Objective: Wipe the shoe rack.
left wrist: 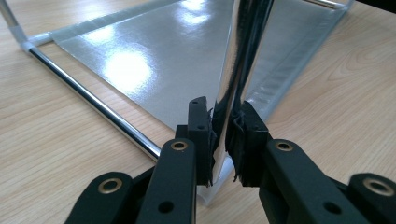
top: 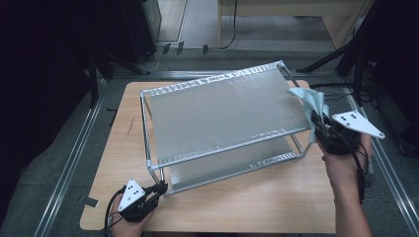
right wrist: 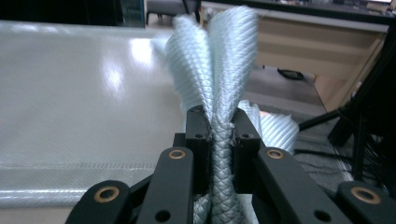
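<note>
Two-tier metal rack standing on the wooden bench, seen from above. The left tongs are clenched on the rack's upright corner post at its near left foot; the right tongs are clenched on a pale blue cloth, held at the right edge of the rack's upper shelf.

Left gripper view: the chrome post rises between the two pads, which press on it from either side; the lower shelf's glossy sheet and a chrome bottom rail lie beyond on the bench.

Right gripper view: the left tongs' counterpart, the right tongs, pinch a bunched fold of the woven cloth, which fans out above the pads; the upper shelf surface stretches away to the left, just beside the cloth.
</note>
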Demonstrator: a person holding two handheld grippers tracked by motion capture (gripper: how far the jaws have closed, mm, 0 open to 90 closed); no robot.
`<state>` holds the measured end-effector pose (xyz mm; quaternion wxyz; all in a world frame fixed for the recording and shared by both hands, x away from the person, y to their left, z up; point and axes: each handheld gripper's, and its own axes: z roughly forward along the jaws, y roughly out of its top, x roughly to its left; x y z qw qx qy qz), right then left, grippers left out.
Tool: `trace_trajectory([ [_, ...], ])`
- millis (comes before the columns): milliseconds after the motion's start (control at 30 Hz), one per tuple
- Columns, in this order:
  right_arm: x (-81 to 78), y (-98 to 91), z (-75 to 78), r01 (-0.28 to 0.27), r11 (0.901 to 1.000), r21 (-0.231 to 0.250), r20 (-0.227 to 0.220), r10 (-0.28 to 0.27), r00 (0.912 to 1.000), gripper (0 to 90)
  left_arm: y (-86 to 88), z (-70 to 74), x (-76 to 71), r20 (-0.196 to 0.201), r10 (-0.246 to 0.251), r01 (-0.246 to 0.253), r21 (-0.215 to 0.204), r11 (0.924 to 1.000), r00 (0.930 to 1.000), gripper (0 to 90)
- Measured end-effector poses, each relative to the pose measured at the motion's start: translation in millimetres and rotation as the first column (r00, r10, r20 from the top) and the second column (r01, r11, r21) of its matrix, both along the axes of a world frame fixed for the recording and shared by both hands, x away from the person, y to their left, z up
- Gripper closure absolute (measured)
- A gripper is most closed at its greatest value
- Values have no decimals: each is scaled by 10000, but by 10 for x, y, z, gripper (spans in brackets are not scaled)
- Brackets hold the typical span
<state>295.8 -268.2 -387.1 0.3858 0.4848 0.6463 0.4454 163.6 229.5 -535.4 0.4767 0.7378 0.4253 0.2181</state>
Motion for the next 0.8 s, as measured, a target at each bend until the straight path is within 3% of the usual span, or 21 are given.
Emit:
trace_trajectory([
  [33,32,30,-53,40,9994,333,-77,-38,10000,822,-12,0,5,-28,47,-47,-50,10000,10000,796],
  [167,5,62,-83,99,9989,457,89,-103,9999,822,-17,-8,15,-63,104,-106,-220,9997,9999,794],
  [367,-51,132,-40,-270,9990,346,-45,272,9996,819,-81,-9,31,-53,-190,188,-231,9996,9998,795],
  [400,-51,140,-32,-681,9955,655,-117,690,9975,819,-108,-9,28,8,-317,317,-128,9994,9995,796],
  [433,-72,228,-19,-795,9963,324,-64,798,9968,818,-131,3,29,43,-311,311,94,9995,9995,800],
  [500,-77,256,-13,-793,9966,221,-23,794,9968,819,-125,0,35,2,-313,313,26,9995,9995,799],
  [567,-62,363,-22,-1111,9931,376,-183,1119,9936,817,-123,-5,40,-3,-315,315,-53,9995,9995,797],
  [800,-140,663,-54,-1743,9842,319,-132,1748,9845,817,-179,-6,33,-62,-454,453,-158,9988,9989,796],
])
